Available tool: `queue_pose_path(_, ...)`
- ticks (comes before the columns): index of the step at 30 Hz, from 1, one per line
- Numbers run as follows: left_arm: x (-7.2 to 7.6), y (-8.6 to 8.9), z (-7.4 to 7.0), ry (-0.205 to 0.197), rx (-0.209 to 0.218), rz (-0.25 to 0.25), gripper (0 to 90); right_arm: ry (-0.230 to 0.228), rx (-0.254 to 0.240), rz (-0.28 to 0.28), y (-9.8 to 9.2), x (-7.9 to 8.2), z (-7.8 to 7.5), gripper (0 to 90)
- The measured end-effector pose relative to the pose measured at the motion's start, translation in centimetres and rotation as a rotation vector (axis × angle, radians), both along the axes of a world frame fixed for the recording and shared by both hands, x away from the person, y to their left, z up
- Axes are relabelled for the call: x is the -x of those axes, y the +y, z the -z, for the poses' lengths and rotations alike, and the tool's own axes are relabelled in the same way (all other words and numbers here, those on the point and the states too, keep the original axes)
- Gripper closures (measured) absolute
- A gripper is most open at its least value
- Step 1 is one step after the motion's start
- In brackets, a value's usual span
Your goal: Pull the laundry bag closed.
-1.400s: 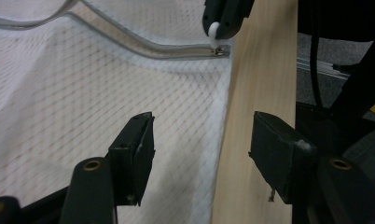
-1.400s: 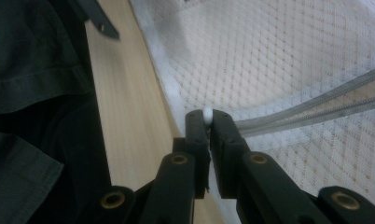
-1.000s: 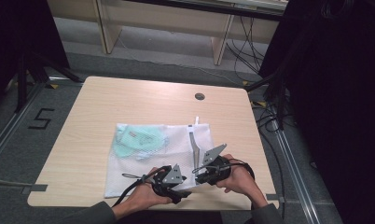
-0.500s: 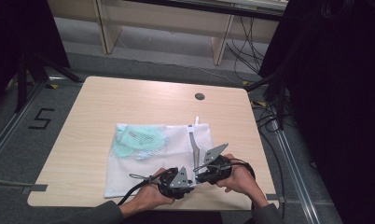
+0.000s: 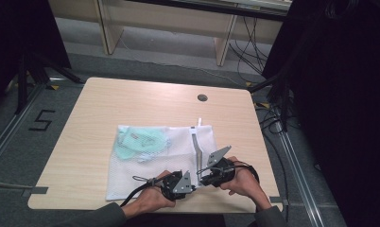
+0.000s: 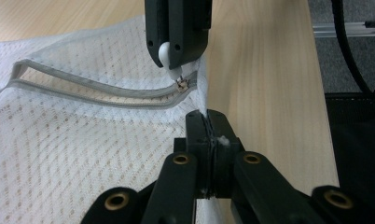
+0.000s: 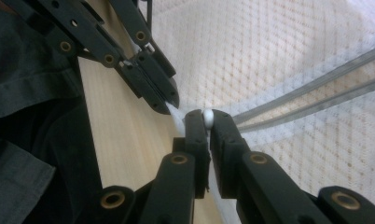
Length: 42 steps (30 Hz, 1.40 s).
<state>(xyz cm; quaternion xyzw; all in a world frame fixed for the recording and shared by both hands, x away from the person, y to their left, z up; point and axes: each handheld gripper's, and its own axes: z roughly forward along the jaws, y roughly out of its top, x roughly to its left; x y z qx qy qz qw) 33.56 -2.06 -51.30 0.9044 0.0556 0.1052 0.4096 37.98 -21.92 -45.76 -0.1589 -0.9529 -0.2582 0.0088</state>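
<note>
Mesh laundry bag lies flat in the lower centre of the high view, on the near half of the table, with a pale green garment inside its upper-left part. Its zipper runs down the bag's right side and is open; in the left gripper view the two grey tapes gape apart across the middle of the frame. Your right gripper is clenched on the white zipper pull, right at the end of the track. Your left gripper is pinched shut on the mesh edge just beside that end, anchoring the corner. Risks, as I judge them: the pull is small and rounded, so a sideways tug could pop it out of the jaws; if your left grip slips, the mesh will bunch and the slider will jam or bite fabric. The two grippers sit nearly touching at lower centre, so little room to re-angle. The table's cable hole is well apart, nothing else near.
</note>
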Motion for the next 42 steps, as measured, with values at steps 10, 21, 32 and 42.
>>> queue_pose_path(10,0.3,-0.1,0.1,-0.003,0.008,-0.018,88.7,-0.001,0.004,0.011,0.3,-0.3,0.6,86.7)
queue_pose_path(21,0.2,0.0,-0.1,-0.044,-0.006,0.0,88.8,0.031,0.036,0.053,0.4,-0.8,1.2,86.7)
queue_pose_path(32,0.3,0.0,0.1,0.002,0.011,-0.015,88.8,0.032,0.033,0.051,0.5,-1.0,1.4,86.8)
queue_pose_path(42,0.2,0.1,0.1,0.013,0.007,-0.013,88.7,0.026,0.037,0.044,0.7,-1.2,1.6,86.7)
